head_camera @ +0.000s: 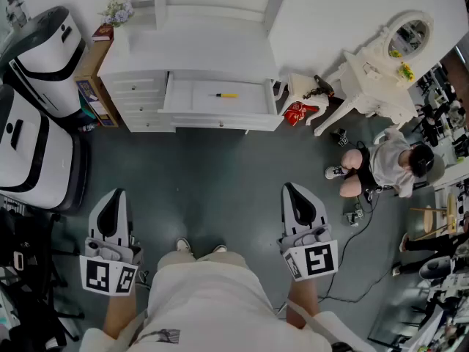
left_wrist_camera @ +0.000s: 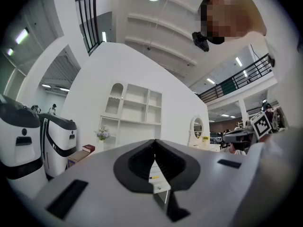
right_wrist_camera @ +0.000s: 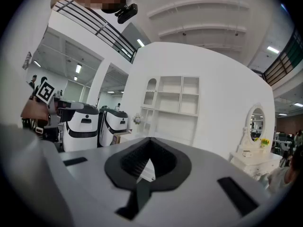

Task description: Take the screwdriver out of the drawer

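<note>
Left gripper (head_camera: 112, 196) and right gripper (head_camera: 292, 191), jaws together and empty, hang well short of the open drawer (head_camera: 220, 113) ahead, screwdriver (head_camera: 226, 94) lying inside, untouched.

The drawer (head_camera: 220, 97) and its cabinet (head_camera: 143, 94) look like white painted wood, smooth and satin. The screwdriver (head_camera: 226, 94) has a yellow, plastic-looking handle. The floor (head_camera: 212, 174) is dark, smooth and faintly shiny. The left gripper (head_camera: 113, 193) and right gripper (head_camera: 290, 188) have matt grey plastic shells with black ribbed pads (left_wrist_camera: 139, 163). The 2 white machines (head_camera: 37, 57) look like glossy plastic.
</note>
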Demonstrator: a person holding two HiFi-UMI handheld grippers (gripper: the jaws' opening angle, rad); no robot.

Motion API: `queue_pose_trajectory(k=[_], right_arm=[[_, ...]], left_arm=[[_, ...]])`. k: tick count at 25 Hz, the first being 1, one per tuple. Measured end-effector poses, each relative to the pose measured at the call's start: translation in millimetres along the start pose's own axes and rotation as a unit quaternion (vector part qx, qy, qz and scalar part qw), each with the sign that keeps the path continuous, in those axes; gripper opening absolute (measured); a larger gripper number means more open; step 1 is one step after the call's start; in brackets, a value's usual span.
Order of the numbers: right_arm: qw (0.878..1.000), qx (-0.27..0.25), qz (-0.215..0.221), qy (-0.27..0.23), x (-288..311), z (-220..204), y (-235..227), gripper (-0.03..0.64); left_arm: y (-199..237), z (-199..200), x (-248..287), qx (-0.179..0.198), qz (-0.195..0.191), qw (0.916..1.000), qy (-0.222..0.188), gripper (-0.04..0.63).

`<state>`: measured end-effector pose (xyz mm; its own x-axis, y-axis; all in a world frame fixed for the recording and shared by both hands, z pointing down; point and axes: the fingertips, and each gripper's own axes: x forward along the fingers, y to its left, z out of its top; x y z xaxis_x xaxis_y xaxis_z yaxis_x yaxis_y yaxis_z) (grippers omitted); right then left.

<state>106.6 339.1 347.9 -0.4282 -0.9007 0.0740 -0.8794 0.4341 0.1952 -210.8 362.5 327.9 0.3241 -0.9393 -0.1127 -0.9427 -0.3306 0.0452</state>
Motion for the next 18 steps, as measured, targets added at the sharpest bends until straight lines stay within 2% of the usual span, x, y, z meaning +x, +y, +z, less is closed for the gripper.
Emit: queue_pose_trajectory(k=[11, 15, 17, 18], right_arm=[[1.0, -0.001, 0.02, 0.011, 0, -6, 0, 0.009], [0.996, -0.001, 0.082, 0.023, 5, -14, 9, 0.009], [0.995, -0.002, 0.094, 0.016, 5, -12, 8, 0.01], [0.995, -0.003, 0.099, 0.012, 5, -10, 6, 0.054]], left_arm=[[-11, -3, 8, -0.007, 0.0, 1.0, -0.002, 0.015], [-15, -3, 18, -0.012, 0.001, 0.9999, -0.004, 0.015], [-20, -3, 23, -0.013, 0.0, 0.9999, -0.006, 0.015], [-22, -2, 26, -0.013, -0.001, 0.9999, -0.006, 0.015]])
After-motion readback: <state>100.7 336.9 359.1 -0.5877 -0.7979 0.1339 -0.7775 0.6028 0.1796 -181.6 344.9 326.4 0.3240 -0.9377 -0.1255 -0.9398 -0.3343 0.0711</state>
